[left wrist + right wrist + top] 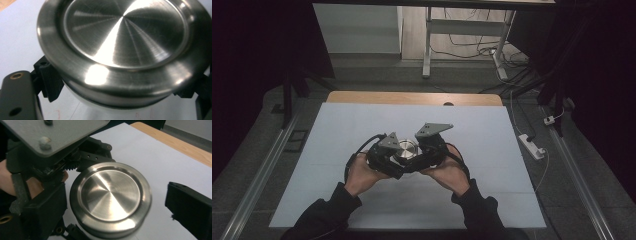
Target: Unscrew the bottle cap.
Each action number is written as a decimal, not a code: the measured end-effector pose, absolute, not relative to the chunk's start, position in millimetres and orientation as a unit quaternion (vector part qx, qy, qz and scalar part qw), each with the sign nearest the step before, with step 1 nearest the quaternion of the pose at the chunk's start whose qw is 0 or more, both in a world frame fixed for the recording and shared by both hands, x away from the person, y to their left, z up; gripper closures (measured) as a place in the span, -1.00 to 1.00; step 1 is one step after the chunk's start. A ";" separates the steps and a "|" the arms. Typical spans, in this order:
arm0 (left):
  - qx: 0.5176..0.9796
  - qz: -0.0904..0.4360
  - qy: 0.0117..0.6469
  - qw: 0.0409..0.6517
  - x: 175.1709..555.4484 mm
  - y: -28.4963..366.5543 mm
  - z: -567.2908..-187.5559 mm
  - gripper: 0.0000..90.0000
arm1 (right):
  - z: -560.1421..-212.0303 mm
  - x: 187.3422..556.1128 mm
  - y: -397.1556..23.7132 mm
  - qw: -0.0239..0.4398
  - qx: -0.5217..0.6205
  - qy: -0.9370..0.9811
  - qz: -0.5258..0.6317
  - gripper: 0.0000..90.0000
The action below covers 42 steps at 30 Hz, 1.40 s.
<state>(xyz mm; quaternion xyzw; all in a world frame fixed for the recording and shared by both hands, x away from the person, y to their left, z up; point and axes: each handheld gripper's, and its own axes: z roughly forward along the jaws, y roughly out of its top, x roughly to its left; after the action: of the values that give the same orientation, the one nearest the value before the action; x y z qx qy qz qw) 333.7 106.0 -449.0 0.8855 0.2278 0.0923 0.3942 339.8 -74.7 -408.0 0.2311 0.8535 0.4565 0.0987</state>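
A round brushed-steel container with a lid (406, 148) is held near the middle of the white sheet. My left gripper (384, 155) is shut on its body just under the lid rim. In the left gripper view the lid (125, 37) looms close, with black fingertips (48, 80) pressed on either side below it. My right gripper (432, 150) stands open around the lid (110, 195). Its right finger (190, 210) is a clear gap away from the rim. The left gripper's grey plate (57, 132) is at the top left of the right gripper view.
The white sheet (362, 125) covers a wooden table whose far edge (412, 97) shows bare. On the floor to the right lie a power strip (532, 145) and cables. Another desk's legs (427, 45) stand beyond the table.
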 end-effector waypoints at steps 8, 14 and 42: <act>0.888 0.084 0.216 0.397 332.9 106.5 -447.8 -0.66 | -414.1 341.8 -68.8 0.088 0.204 0.862 0.456 -0.60; 0.894 0.058 0.179 0.406 332.5 109.6 -446.8 -0.66 | -414.3 348.0 -77.0 0.038 0.164 0.866 0.471 -0.59; 0.883 0.103 0.226 0.399 326.1 102.7 -443.7 -0.66 | -406.3 335.9 -73.9 0.100 0.208 0.849 0.475 -0.59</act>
<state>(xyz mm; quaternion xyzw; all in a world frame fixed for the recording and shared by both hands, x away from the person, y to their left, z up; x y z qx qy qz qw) 326.1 102.7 -443.7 0.8826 0.2259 0.1029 0.3992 335.9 -73.9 -406.3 0.2084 0.8492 0.4747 0.1002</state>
